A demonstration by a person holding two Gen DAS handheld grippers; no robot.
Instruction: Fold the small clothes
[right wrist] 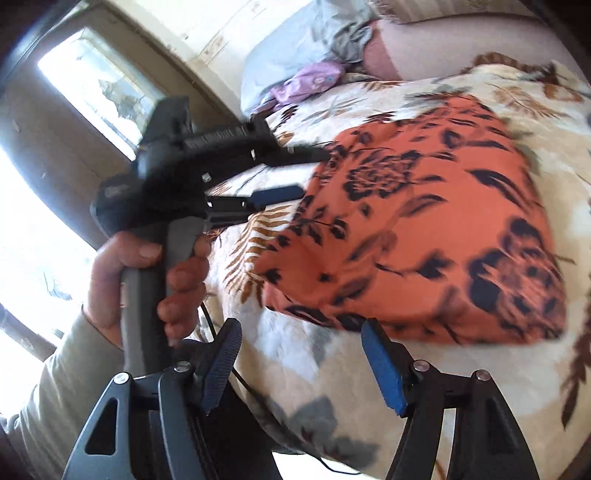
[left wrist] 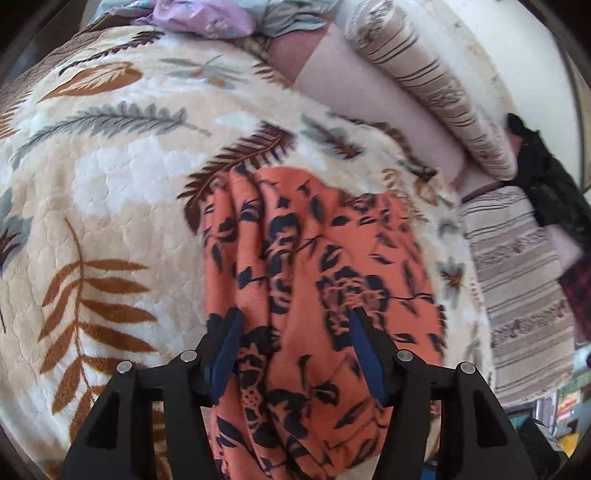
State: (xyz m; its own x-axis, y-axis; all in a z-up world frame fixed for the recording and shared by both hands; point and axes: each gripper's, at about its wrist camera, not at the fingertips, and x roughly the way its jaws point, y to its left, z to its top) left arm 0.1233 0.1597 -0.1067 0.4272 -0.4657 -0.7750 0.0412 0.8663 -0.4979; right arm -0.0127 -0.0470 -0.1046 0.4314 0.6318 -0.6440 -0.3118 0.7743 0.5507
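An orange garment with a dark floral print [left wrist: 314, 280] lies folded in a rough rectangle on a cream leaf-patterned blanket [left wrist: 110, 184]. My left gripper [left wrist: 293, 325] hovers open just over its near end, jaws wide apart and empty. In the right wrist view the garment [right wrist: 424, 229] lies ahead. My right gripper [right wrist: 301, 336] is open and empty, near the garment's front edge. The left gripper also shows in the right wrist view [right wrist: 306, 173], held in a hand at the garment's left edge, jaws apart.
Lilac and grey clothes [left wrist: 207, 18] are piled at the bed's far end. Striped cushions [left wrist: 436, 85] and a striped cover [left wrist: 524, 295] lie along the right side. A dark garment [left wrist: 546, 177] hangs at the far right. A window [right wrist: 96, 88] is to the left.
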